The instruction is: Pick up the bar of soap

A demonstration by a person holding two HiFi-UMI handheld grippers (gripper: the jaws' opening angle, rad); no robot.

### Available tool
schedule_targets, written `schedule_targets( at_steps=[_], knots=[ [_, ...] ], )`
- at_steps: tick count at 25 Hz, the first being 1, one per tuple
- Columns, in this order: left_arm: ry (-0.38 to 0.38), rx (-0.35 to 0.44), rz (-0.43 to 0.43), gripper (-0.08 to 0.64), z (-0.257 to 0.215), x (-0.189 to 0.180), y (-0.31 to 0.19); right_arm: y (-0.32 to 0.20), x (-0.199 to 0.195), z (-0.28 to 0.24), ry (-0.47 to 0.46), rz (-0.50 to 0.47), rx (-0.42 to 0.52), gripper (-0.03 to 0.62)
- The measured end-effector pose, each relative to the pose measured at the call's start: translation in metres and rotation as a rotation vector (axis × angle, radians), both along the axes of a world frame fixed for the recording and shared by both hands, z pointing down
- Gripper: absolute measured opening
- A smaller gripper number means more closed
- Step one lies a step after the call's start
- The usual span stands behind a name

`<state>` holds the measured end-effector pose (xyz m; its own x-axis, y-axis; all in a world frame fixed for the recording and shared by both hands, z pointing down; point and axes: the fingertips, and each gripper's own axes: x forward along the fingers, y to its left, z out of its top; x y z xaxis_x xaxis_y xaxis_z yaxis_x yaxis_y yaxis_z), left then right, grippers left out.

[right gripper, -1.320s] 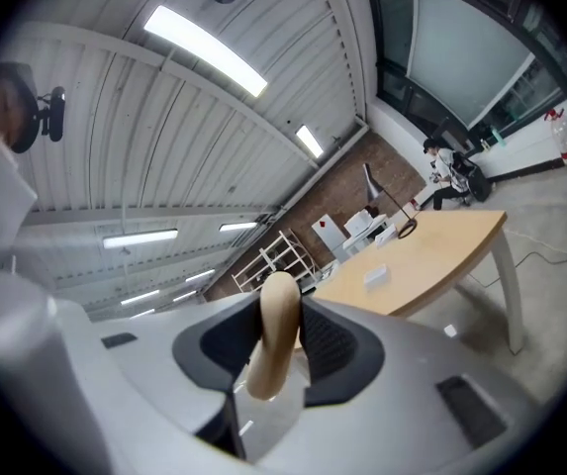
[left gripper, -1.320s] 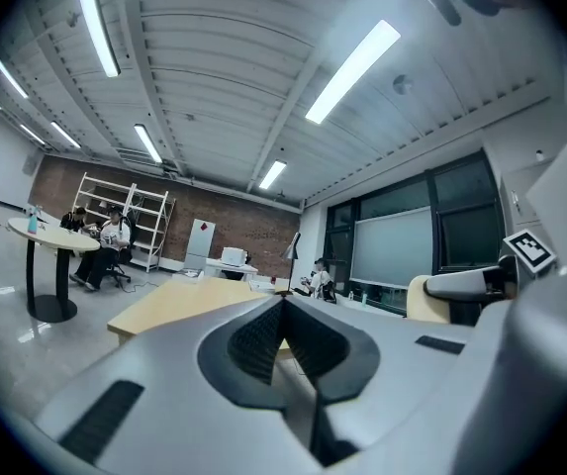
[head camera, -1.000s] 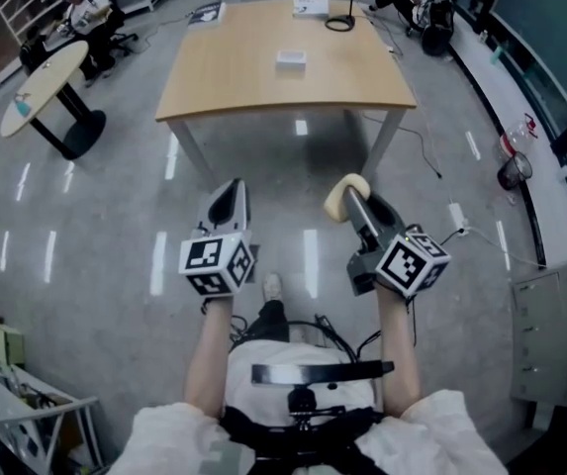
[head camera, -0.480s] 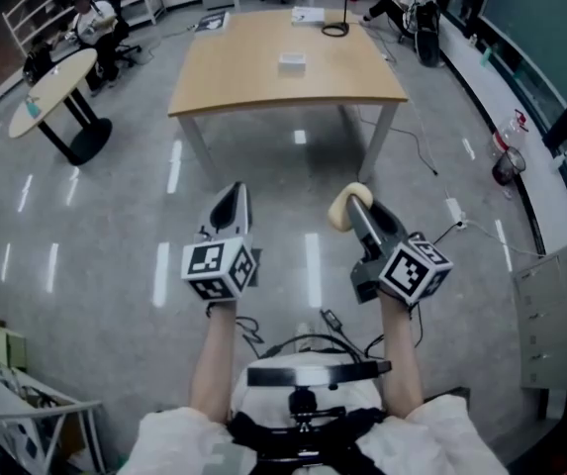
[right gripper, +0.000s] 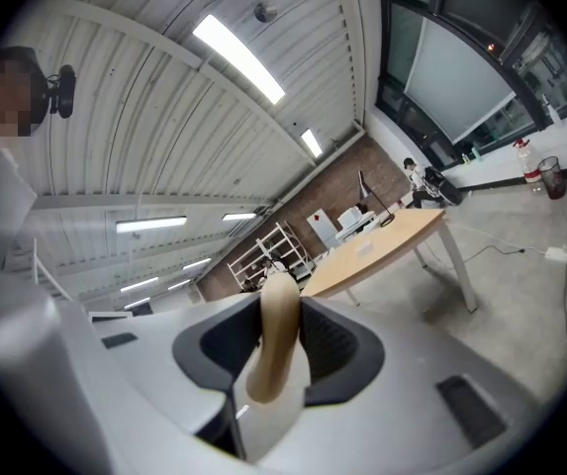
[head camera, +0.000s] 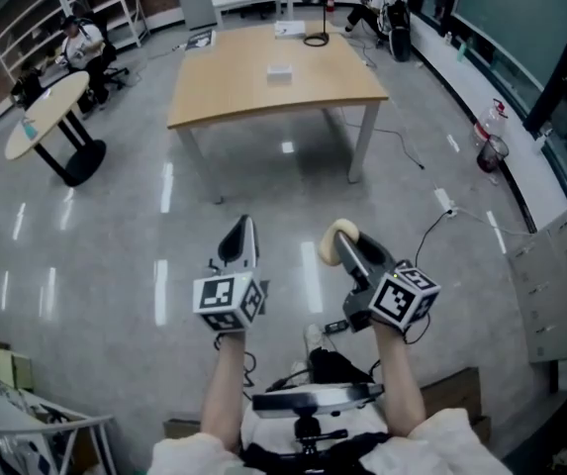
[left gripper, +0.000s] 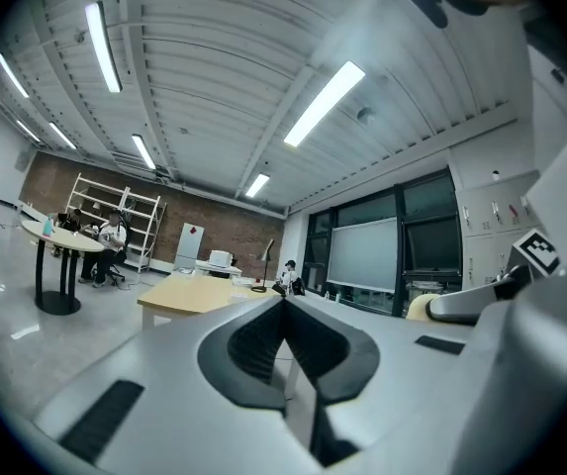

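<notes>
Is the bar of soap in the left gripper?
No, the bar of soap is clamped in the right gripper; the left gripper is shut, empty.

Head view looks down; gripper views, seemingly level, share its table [head camera: 323, 82].

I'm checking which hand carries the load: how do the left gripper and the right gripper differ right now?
The left gripper's jaws are together with nothing between them; the right gripper's jaws stand apart, clamped on a cream bar of soap. The left gripper points almost straight ahead; the right gripper angles inward toward it. Both are held out level above the floor, well short of the wooden table.
</notes>
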<state>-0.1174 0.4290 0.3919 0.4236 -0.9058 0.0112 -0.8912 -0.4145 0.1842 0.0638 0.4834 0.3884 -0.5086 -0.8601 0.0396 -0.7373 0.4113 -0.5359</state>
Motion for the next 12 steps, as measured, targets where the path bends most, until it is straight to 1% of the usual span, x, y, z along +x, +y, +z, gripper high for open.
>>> schedule_targets(
  at_steps=[2,6,10,12],
  knots=[
    [-0.006,-0.003,0.007,0.005,0.002,0.003,0.012,0.012,0.0,0.001,0.007,-0.001,0.004,0.13],
    [0.0,0.01,-0.003,0.005,0.0,0.001,0.033,0.03,0.002,-0.005,-0.014,0.009,0.002,0.13],
    [0.016,0.012,-0.03,0.005,-0.003,-0.003,0.042,0.033,0.007,-0.015,0.007,0.012,0.022,0.13],
    [0.005,0.016,-0.031,0.005,-0.001,0.0,0.046,0.035,0.01,-0.019,0.006,0.013,0.033,0.13]
  ],
)
